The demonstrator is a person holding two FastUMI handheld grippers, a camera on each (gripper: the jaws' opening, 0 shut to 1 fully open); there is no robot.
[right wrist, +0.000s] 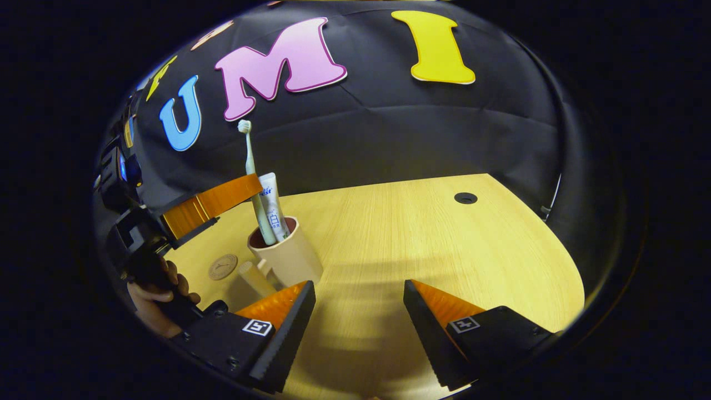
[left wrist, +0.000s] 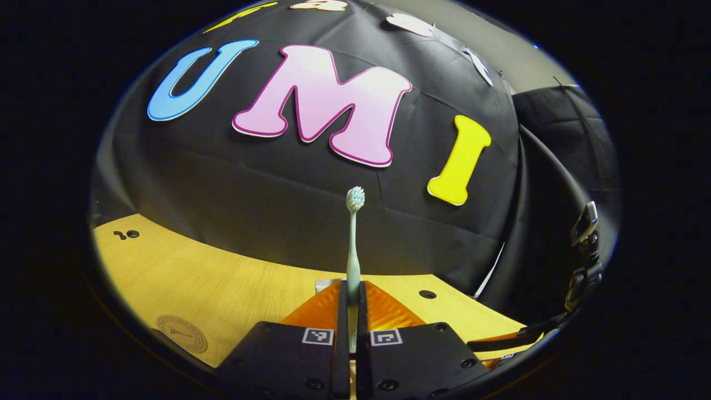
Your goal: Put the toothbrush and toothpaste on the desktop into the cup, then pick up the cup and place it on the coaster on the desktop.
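Note:
In the left gripper view a pale green toothbrush (left wrist: 353, 244) stands upright, bristles on top, and my left gripper (left wrist: 351, 289) is shut on its handle. From the right gripper view, the same toothbrush (right wrist: 249, 161) has its lower end inside the beige cup (right wrist: 289, 261), beside a white toothpaste tube (right wrist: 272, 208) standing in the cup. The left gripper (right wrist: 250, 188) grips the brush just above the rim. My right gripper (right wrist: 360, 294) is open, low over the desk to the right of the cup, with nothing between its fingers. The round brown coaster (right wrist: 223, 266) lies left of the cup.
The wooden desk (right wrist: 422, 239) has a round cable hole (right wrist: 465, 198) at the back right. A hand (right wrist: 158, 294) holds the left gripper's body at the left. The coaster (left wrist: 181, 333) also lies near the desk's front left corner. Black cloth walls close the back.

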